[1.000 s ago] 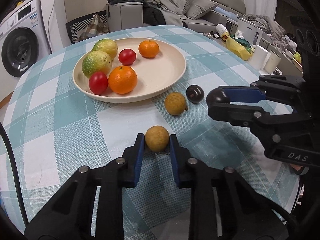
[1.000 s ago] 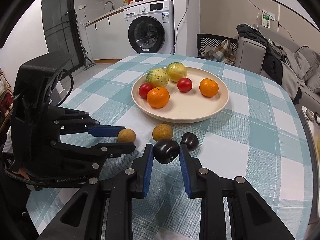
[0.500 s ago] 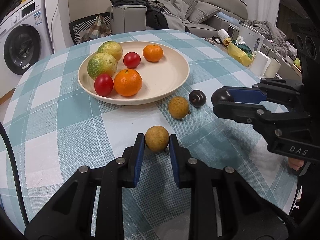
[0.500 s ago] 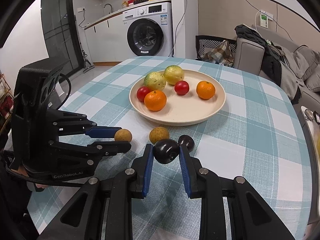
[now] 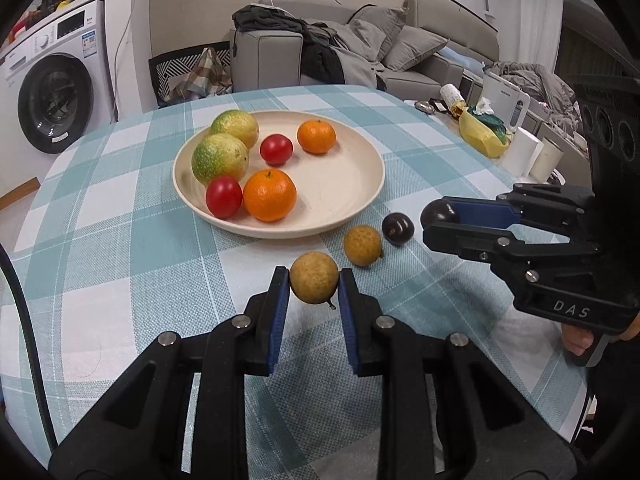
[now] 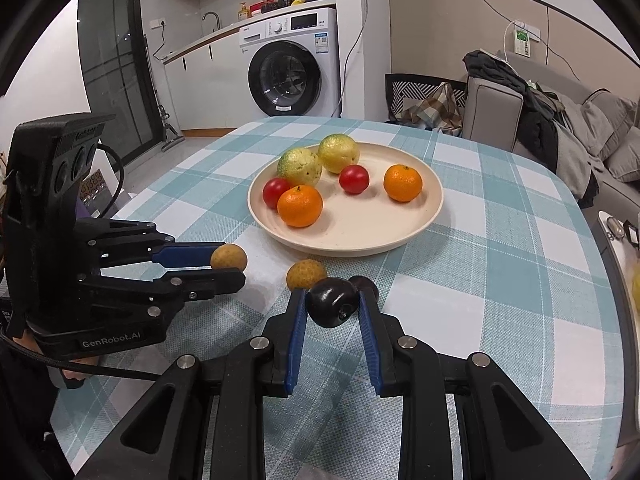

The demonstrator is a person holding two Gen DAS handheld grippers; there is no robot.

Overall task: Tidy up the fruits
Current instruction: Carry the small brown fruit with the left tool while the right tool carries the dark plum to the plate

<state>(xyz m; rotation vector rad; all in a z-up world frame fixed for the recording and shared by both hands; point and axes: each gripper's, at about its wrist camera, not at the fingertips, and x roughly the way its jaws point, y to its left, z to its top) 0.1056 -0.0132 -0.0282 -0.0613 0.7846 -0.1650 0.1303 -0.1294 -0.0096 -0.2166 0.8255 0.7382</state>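
Left gripper [image 5: 314, 282] clamping tan round fruit [image 5: 314, 282], holding it off checked tablecloth [image 5: 120, 264]. Right gripper [image 6: 333, 307] pinching dark plum [image 6: 332, 307], also raised. Second tan fruit [image 5: 362, 245] and second dark plum [image 5: 397, 229] lying on cloth just beside cream plate [image 5: 352, 168], which is carrying oranges, tomatoes, green-yellow fruits.

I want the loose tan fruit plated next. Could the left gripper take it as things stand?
Probably not: the left gripper is already shut on a tan fruit, so the loose tan fruit must wait.
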